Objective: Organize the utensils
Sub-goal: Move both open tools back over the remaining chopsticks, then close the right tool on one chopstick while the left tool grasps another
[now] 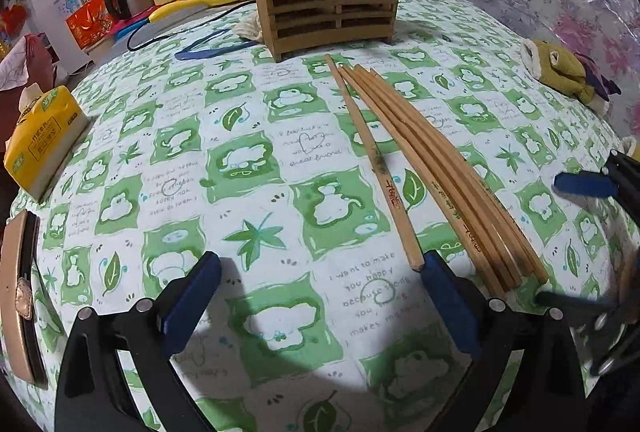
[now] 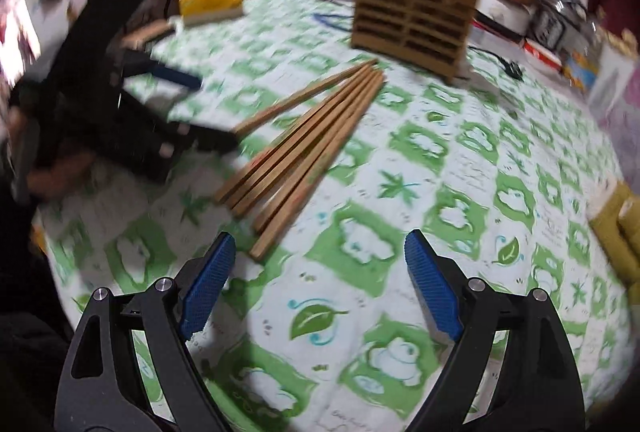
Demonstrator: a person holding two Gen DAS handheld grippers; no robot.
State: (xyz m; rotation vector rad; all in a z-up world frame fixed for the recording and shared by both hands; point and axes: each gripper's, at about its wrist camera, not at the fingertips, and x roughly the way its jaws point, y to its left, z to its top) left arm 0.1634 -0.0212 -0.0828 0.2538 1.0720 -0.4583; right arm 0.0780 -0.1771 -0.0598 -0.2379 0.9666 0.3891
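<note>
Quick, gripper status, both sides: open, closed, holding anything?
Left gripper: open, holding nothing; one loose chopstick ends right at its right finger.
Right gripper: open, holding nothing; the chopstick bundle lies ahead on the tablecloth.
</note>
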